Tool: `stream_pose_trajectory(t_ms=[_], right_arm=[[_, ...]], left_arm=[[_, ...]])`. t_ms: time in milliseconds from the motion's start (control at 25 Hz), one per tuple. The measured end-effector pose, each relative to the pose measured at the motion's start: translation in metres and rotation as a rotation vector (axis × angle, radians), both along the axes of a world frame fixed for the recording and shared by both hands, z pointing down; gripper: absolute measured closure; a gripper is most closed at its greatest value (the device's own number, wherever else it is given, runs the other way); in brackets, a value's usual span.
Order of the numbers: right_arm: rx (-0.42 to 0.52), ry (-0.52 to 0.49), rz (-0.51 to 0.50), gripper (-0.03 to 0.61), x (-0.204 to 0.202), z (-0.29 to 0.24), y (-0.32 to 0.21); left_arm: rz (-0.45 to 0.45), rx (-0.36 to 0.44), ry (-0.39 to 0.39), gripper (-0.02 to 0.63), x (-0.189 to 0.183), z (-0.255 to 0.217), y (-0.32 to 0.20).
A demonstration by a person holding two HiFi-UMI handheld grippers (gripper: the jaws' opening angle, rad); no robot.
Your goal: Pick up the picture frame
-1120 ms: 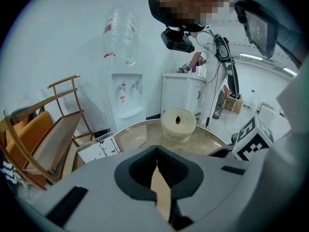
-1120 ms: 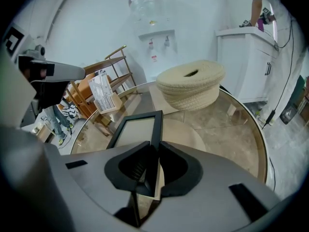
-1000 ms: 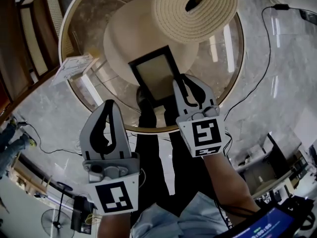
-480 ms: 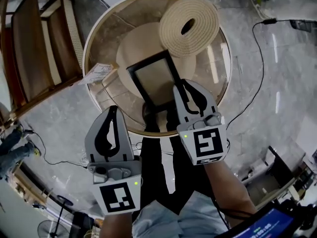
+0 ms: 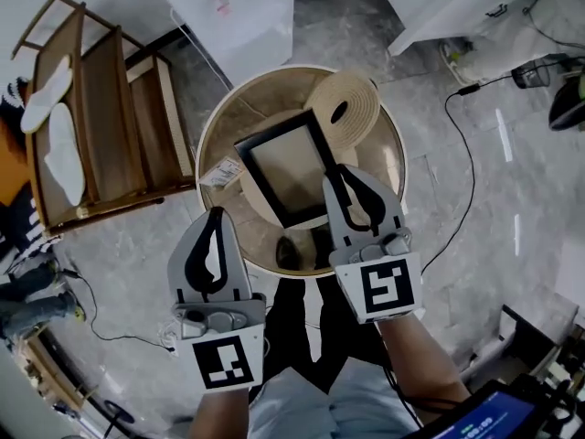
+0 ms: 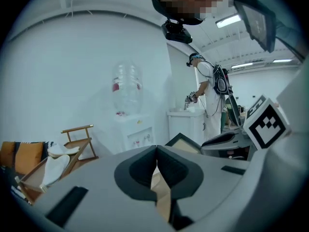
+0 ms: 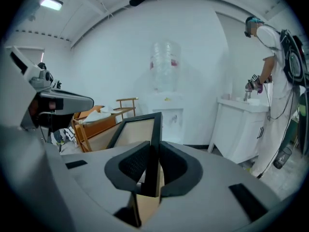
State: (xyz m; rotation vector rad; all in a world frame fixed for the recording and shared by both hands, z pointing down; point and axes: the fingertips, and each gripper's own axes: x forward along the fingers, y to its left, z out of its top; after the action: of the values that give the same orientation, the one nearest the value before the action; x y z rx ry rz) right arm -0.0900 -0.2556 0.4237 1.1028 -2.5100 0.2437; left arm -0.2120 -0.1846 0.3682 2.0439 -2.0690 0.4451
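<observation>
The picture frame (image 5: pixel 288 167), black-edged with a beige panel, hangs high above the round table (image 5: pixel 212 131). My right gripper (image 5: pixel 344 176) is shut on the frame's near right edge. In the right gripper view the black edge of the frame (image 7: pixel 155 129) stands clamped between the pads of my right gripper (image 7: pixel 153 151). My left gripper (image 5: pixel 215 216) is lower and to the left, apart from the frame. Its jaws meet with nothing between them in the left gripper view (image 6: pixel 156 153), where a corner of the frame (image 6: pixel 186 143) shows to the right.
A rolled woven mat (image 5: pixel 343 110) and a cream pad (image 5: pixel 245 188) lie on the table, with a paper tag (image 5: pixel 219 172) at its left rim. A wooden rack (image 5: pixel 101 126) stands left, white furniture (image 5: pixel 439 7) at the back right, and a cable (image 5: pixel 457 172) crosses the floor. A person (image 7: pixel 270 81) stands by a cabinet.
The frame has risen off the table in my right gripper. The table and mat now look much smaller and farther below. My left gripper rose alongside, still shut.
</observation>
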Motion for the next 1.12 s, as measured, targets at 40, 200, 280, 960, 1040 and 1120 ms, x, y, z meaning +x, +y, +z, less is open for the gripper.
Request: stream_pose_trajectory(t_ms=[40,200,280,960,1040,1120], right_arm=[[0.025,-0.009,0.002,0.499,-0.002,-0.018,0.000],[0.150,-0.058,0.013,0.499,-0.010,-0.095,-0.007],[0.211,-0.085,0.018,0.499,-0.012,-0.134,-0.007],[0.612,-0.190,0.017,0.499,0.015,-0.389,0.062],[0.641,-0.193,0.025,0.499,0.020,-0.403,0.066],[0.674,-0.203,0.032,0.499,0.022,-0.416,0.070]], left_arm=[[-0.003,0.018,-0.002,0.598,-0.002,-0.014,0.000],[-0.002,0.127,-0.021,0.598,-0.008,-0.076,-0.008],[-0.002,0.184,-0.030,0.598,-0.010,-0.109,-0.009],[0.024,0.587,-0.161,0.598,0.009,-0.344,0.046],[0.037,0.621,-0.178,0.598,0.014,-0.358,0.050],[0.046,0.649,-0.176,0.598,0.016,-0.369,0.053]])
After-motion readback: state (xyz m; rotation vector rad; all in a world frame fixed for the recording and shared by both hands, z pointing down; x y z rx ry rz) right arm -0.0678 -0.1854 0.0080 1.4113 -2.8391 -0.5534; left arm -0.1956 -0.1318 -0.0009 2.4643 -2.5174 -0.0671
